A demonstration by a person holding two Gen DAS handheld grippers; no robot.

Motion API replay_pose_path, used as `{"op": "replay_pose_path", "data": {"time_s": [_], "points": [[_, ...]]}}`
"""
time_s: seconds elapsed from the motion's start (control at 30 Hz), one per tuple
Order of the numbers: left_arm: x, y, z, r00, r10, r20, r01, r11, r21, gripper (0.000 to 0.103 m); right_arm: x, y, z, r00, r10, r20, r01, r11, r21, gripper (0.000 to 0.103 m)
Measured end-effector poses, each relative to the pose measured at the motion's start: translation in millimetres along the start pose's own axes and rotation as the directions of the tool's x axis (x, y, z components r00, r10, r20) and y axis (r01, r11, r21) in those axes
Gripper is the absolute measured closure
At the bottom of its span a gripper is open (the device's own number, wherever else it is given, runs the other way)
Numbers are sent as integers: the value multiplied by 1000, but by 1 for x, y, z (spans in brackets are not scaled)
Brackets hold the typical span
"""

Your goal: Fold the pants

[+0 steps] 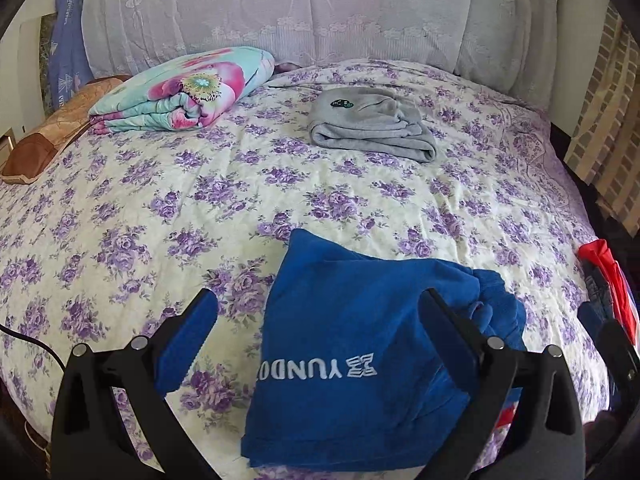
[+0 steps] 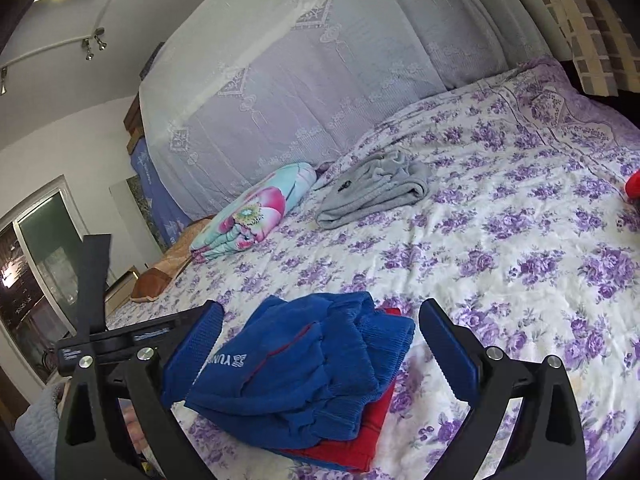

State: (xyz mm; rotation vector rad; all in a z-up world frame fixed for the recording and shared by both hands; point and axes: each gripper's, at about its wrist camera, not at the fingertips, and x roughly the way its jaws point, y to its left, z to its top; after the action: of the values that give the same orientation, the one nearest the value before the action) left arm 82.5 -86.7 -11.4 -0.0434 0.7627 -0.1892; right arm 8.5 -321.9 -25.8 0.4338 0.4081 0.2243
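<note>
On the bed (image 1: 160,184), left wrist view: left tool (image 1: 318,316) hangs with jaws wide, gripping nothing. Blue pants (image 1: 340,360) lie folded on the flowered sheet at the near edge, white lettering facing up; the right finger sits over the cloth, the left finger over bare sheet beside it. Whether the right finger touches the cloth cannot be told. Grey garment (image 1: 372,128) lies folded well beyond, toward the headboard. Floral quilt (image 1: 184,92) is rolled at far left, brown pillow (image 1: 52,132) just beside it. Red cloth (image 1: 604,272) shows at the right edge of the bed. Right wrist view: right tool (image 2: 320,320) is also spread wide and empty. Blue pants (image 2: 304,376) sit bunched between its fingers, stacked on a folded red piece (image 2: 360,436) that pokes out beneath. The left finger appears just against the blue cloth; the right finger stands clear. Grey garment (image 2: 376,188) and quilt (image 2: 256,212) lie well apart, near the lace curtain (image 2: 300,80).
</note>
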Motion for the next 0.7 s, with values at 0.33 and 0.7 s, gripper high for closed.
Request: {"op": "replay_pose_path", "data": {"time_s": [0.33,0.7], "points": [[17,54,-21,988,-140,-69,141,990,11,5,42,-19,-21,957,-127,-261,133,991,6,4],[53,43,-26,981,-167,-99,173,983,57,4,81,-8,-31,915,-216,-341,212,976,-47,4]]}}
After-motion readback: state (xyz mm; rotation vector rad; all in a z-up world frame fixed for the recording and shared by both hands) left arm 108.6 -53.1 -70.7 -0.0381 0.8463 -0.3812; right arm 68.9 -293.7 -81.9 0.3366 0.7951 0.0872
